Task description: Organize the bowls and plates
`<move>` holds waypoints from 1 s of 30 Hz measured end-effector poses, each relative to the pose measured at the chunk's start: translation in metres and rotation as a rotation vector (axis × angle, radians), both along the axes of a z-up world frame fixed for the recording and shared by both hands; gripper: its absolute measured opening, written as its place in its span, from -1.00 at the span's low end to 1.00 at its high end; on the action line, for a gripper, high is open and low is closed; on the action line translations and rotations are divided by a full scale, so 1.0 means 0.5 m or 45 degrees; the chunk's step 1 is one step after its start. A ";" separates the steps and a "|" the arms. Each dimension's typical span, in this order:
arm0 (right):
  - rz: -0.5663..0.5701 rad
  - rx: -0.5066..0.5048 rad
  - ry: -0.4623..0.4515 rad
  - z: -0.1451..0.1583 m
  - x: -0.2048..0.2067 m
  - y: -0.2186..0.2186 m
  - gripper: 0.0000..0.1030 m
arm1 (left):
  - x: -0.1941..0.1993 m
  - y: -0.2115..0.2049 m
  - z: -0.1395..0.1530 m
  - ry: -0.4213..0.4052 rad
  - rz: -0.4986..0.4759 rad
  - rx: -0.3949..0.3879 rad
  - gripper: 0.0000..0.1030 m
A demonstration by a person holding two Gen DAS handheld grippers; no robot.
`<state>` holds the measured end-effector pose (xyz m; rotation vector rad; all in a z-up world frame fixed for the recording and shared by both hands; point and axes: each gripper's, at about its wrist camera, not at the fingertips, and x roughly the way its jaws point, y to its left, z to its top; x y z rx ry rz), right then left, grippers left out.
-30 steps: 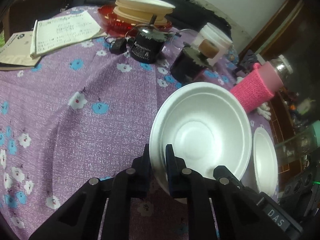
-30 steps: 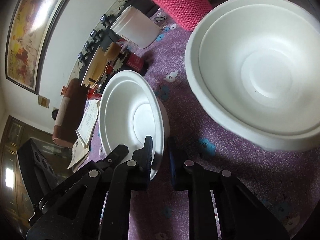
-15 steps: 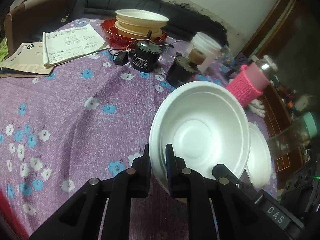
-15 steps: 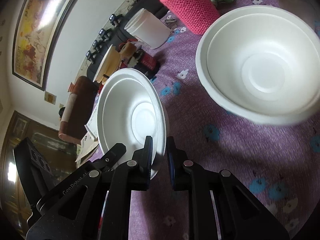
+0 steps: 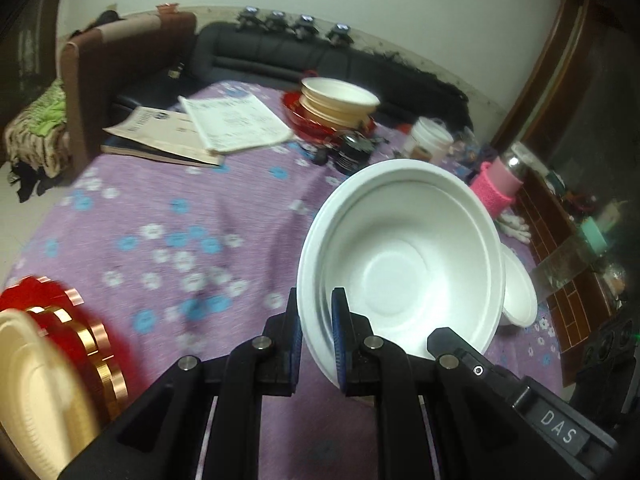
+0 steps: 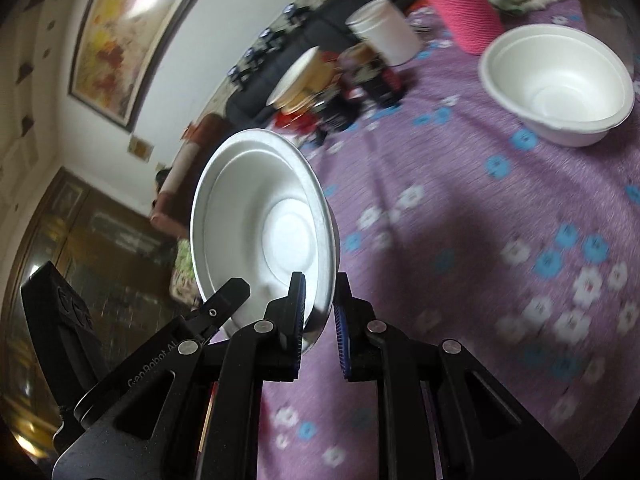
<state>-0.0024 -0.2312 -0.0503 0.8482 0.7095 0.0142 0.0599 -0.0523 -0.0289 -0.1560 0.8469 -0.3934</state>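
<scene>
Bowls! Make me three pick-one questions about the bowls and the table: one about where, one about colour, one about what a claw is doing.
1. Where does the left claw grip the left bowl?
A) rim B) base C) middle
2. What colour is the cloth?
A) green B) purple C) black
3. The right claw is:
A) open and empty B) shut on a spoon C) shut on the right bowl

Answers:
1 A: one finger sits inside the rim and one outside.
2 B: it is purple with small flowers.
3 C: the white bowl's edge is pinched between its fingers.
</scene>
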 end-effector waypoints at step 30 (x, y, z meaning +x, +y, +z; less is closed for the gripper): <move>0.575 -0.199 -0.192 0.124 -0.090 0.468 -0.73 | -0.232 0.402 0.100 -0.241 0.379 0.040 -0.76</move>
